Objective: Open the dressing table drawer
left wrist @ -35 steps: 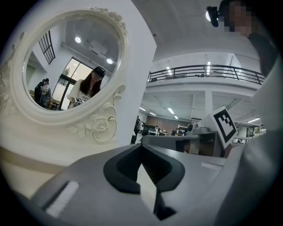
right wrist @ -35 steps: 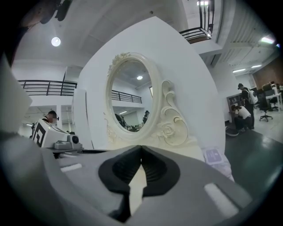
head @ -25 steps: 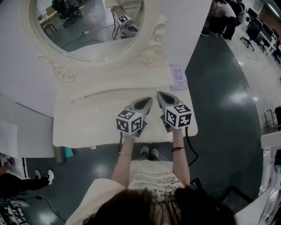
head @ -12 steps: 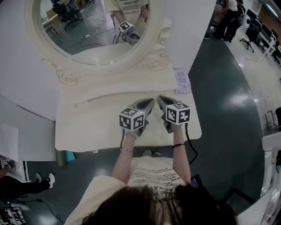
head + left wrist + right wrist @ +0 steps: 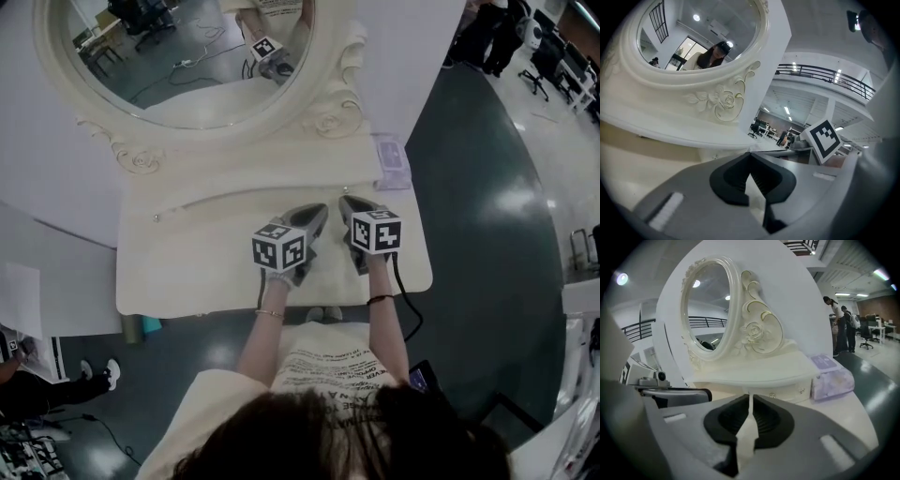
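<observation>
Fingers: clenched, empty, on left gripper (image 5: 319, 214) and right gripper (image 5: 347, 202)
Position: side by side over worktop (image 5: 187, 262)
Drawer (image 5: 790, 392): shut, below mirror (image 5: 187, 56)

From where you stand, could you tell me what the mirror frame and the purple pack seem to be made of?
The mirror frame looks like cream-painted wood or moulded resin with a soft sheen: carved roses and scrolls, edged in gold. The purple pack looks like thin plastic film: glossy, wrinkled, bulging softly.
</observation>
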The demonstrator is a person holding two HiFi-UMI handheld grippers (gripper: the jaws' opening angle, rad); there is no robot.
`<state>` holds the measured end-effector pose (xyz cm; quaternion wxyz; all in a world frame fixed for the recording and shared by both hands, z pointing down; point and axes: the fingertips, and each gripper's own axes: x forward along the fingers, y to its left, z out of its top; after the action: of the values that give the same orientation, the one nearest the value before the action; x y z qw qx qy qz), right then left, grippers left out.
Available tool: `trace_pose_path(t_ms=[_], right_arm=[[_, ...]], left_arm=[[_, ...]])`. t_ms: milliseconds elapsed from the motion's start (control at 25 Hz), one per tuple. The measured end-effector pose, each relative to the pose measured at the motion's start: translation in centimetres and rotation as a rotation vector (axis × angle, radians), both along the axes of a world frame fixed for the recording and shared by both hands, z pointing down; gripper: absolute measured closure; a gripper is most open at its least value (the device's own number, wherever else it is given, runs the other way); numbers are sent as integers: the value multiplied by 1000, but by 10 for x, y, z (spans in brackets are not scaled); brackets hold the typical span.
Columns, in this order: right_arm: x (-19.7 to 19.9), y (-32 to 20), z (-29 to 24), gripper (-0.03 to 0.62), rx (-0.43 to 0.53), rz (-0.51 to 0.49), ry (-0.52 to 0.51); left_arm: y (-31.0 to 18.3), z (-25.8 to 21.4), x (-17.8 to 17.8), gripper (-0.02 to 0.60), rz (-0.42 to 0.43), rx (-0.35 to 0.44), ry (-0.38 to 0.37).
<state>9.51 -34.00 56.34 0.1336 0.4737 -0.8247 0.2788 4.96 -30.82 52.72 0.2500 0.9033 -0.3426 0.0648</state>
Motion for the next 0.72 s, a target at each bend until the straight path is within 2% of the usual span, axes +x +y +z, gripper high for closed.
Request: trace_pose_path(t_ms=[400, 720], right_arm=[[14, -16, 28, 544, -65, 39, 35], [19, -27, 40, 473, -103, 69, 57]], left_arm=[[-8, 18, 6, 584, -12, -30, -3], [-18, 24, 8, 584, -26, -45, -8]])
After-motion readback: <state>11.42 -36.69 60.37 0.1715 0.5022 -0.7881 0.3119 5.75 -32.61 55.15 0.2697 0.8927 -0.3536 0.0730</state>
